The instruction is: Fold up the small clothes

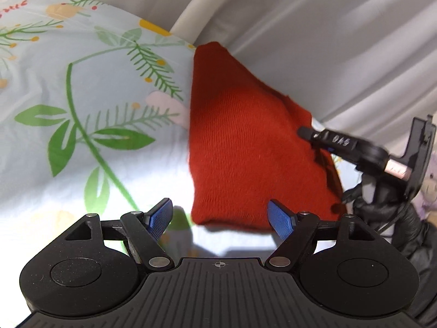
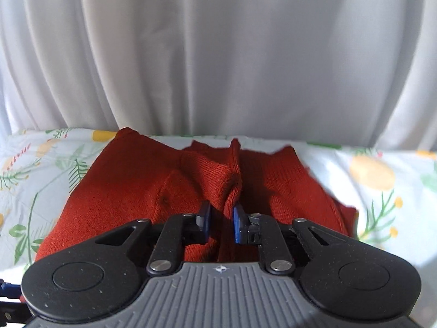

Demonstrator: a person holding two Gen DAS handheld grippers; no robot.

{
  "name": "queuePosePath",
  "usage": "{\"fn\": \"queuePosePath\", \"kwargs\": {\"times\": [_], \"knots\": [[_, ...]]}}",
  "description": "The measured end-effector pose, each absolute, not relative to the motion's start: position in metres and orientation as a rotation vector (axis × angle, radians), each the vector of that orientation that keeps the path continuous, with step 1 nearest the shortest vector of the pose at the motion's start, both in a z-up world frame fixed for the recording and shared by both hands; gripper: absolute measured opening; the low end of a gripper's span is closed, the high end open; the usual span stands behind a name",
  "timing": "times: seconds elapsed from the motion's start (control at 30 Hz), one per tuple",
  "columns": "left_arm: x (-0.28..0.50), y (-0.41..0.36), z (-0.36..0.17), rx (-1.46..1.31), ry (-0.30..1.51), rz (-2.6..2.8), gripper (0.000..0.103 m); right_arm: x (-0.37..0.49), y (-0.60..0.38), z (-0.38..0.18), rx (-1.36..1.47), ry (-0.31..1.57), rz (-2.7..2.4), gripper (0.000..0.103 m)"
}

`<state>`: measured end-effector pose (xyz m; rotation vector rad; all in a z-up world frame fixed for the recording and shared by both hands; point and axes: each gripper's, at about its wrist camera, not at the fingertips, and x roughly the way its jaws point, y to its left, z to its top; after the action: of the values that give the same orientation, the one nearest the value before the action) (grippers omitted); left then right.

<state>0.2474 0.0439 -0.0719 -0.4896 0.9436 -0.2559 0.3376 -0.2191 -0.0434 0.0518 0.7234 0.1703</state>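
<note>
A small red knit garment [image 1: 245, 142] lies on a floral sheet [image 1: 82, 95], partly lifted at its right side. My left gripper [image 1: 221, 216] is open and empty, just in front of the garment's near edge. My right gripper [image 2: 221, 218] is shut on a pinched ridge of the red garment [image 2: 131, 191] and holds that fold raised above the rest of the cloth. In the left wrist view the right gripper [image 1: 306, 132] shows at the garment's right edge, held by a black-gloved hand [image 1: 382, 207].
Grey-white curtains [image 2: 218, 54] hang right behind the bed's far edge. The floral sheet [image 2: 382, 177] spreads to both sides of the garment. A pale plush toy [image 1: 430, 180] sits at the far right of the left wrist view.
</note>
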Motion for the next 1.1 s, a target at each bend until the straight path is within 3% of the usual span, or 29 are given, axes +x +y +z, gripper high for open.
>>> {"fn": "queuePosePath", "kwargs": {"times": [0.03,0.1,0.13,0.3,0.4,0.5,0.53,0.57,0.6,0.7,0.83,0.93,1.03,1.1], "knots": [[0.243,0.044,-0.072,-0.467,0.943,-0.250,0.083,0.333,-0.226,-0.043,0.101,0.722,0.173,0.023],[0.237,0.044,-0.072,-0.429,0.938,-0.233,0.084,0.321,-0.244,-0.042,0.228,0.757,0.194,0.052],[0.234,0.043,-0.072,-0.412,0.939,-0.229,0.084,0.313,-0.250,-0.046,0.292,0.770,0.207,0.058],[0.234,0.031,-0.073,-0.340,0.928,-0.209,0.085,0.268,-0.287,-0.075,0.643,0.816,0.332,0.069],[0.241,0.021,-0.074,-0.310,0.923,-0.193,0.085,0.262,-0.290,-0.088,0.800,0.836,0.416,0.070],[0.246,0.010,-0.076,-0.262,0.899,-0.178,0.085,0.260,-0.274,-0.085,0.756,0.845,0.444,0.066],[0.247,0.006,-0.076,-0.233,0.892,-0.168,0.085,0.258,-0.267,-0.082,0.707,0.842,0.437,0.057],[0.248,0.002,-0.076,-0.206,0.890,-0.161,0.085,0.257,-0.260,-0.077,0.634,0.838,0.418,0.033],[0.247,-0.002,-0.075,-0.185,0.890,-0.155,0.085,0.257,-0.253,-0.072,0.566,0.836,0.412,0.019],[0.250,-0.001,-0.075,-0.208,0.900,-0.134,0.085,0.251,-0.237,-0.049,0.409,0.785,0.376,0.013],[0.246,0.007,-0.075,-0.264,0.900,-0.094,0.085,0.247,-0.240,-0.038,0.253,0.722,0.269,0.010],[0.240,0.014,-0.076,-0.269,0.898,-0.093,0.085,0.256,-0.240,-0.056,0.151,0.791,0.220,0.009],[0.233,0.031,-0.072,-0.324,0.924,-0.147,0.084,0.256,-0.261,-0.061,0.246,0.801,0.267,0.013],[0.231,0.047,-0.066,-0.400,0.925,-0.212,0.084,0.262,-0.277,-0.057,0.368,0.785,0.277,0.030]]}}
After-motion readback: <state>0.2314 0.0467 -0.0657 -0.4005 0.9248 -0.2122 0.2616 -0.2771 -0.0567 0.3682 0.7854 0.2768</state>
